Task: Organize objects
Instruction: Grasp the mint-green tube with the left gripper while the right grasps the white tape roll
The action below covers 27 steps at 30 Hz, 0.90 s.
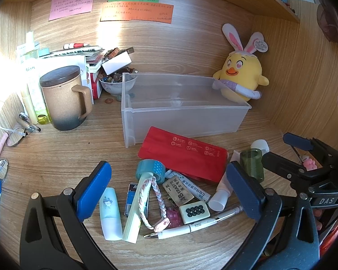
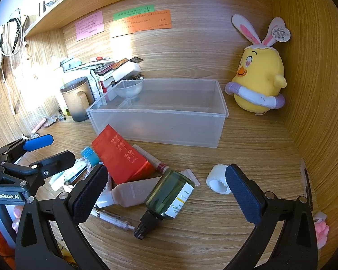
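An empty clear plastic bin (image 1: pixel 182 114) (image 2: pixel 160 114) stands on the wooden desk. In front of it lies a pile of small items: a red pouch (image 1: pixel 182 155) (image 2: pixel 121 155), a teal tape roll (image 1: pixel 149 168), a braided band (image 1: pixel 155 202), a mahjong tile (image 1: pixel 194 211), an eraser (image 1: pixel 180 191), pens (image 1: pixel 191 225) and a pale green tube (image 1: pixel 110 213). My left gripper (image 1: pixel 169 193) is open just above this pile. A green dropper bottle (image 2: pixel 169 198) (image 1: pixel 252 164) lies on its side between the fingers of my open right gripper (image 2: pixel 166 193). A white tape roll (image 2: pixel 217 178) lies beside the right finger.
A yellow chick plush (image 1: pixel 241 78) (image 2: pixel 259 78) sits at the back right corner. A lidded brown mug (image 1: pixel 65 99), bottles, books and a bowl of beads (image 1: pixel 117 83) crowd the back left. Glasses (image 1: pixel 15 135) lie at the left. Wooden walls enclose the desk.
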Each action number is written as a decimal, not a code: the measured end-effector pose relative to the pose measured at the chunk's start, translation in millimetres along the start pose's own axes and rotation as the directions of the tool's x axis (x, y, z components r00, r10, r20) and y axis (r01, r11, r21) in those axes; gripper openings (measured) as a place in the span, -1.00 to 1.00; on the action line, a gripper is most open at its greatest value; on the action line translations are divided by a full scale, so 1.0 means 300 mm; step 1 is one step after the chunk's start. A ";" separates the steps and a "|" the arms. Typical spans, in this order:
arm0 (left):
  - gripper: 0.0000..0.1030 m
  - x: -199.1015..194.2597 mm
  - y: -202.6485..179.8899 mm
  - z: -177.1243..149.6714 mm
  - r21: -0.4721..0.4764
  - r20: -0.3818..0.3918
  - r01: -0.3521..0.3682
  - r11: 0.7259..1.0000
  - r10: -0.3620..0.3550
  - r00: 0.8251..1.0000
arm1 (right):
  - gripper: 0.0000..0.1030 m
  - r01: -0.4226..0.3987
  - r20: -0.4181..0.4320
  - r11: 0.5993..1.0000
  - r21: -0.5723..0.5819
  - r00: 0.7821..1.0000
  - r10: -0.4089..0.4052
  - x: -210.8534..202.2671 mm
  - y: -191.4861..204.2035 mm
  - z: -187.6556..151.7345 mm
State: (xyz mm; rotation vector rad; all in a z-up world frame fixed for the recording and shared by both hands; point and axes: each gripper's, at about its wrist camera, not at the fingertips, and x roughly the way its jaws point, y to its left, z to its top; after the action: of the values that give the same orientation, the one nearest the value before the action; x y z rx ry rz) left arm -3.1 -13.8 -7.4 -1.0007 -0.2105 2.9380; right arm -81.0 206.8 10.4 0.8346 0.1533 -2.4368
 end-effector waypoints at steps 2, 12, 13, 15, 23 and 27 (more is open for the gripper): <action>1.00 -0.002 -0.003 -0.002 0.003 0.001 -0.001 1.000 0.001 1.000 | 1.00 0.000 0.000 1.000 0.001 1.000 0.000 0.000 0.000 0.000; 1.00 -0.010 0.013 -0.007 -0.007 0.010 0.007 1.000 -0.007 1.000 | 1.00 -0.025 -0.008 1.000 0.019 1.000 0.025 0.007 -0.010 -0.003; 1.00 -0.012 0.018 -0.008 -0.009 0.012 0.009 1.000 -0.009 1.000 | 1.00 -0.028 -0.009 0.999 0.022 1.000 0.028 0.009 -0.012 -0.002; 1.00 -0.017 0.029 -0.010 -0.015 0.016 0.012 1.000 -0.012 1.000 | 1.00 -0.032 -0.010 0.999 0.029 0.999 0.032 0.012 -0.019 -0.001; 0.64 -0.016 0.091 -0.020 -0.028 -0.012 -0.016 0.999 0.016 1.000 | 0.99 -0.007 0.008 0.999 0.043 1.000 0.007 0.008 -0.047 0.000; 0.64 -0.033 0.155 -0.018 -0.059 -0.011 -0.048 0.997 0.047 0.999 | 0.96 0.019 0.011 0.998 0.067 1.000 -0.020 0.003 -0.086 0.001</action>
State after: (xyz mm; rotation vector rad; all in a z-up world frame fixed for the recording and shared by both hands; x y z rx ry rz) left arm 8.7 -59.9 -12.0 -1.0412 -0.2791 2.9854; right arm -95.7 228.0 8.5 0.8512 0.0759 -2.4763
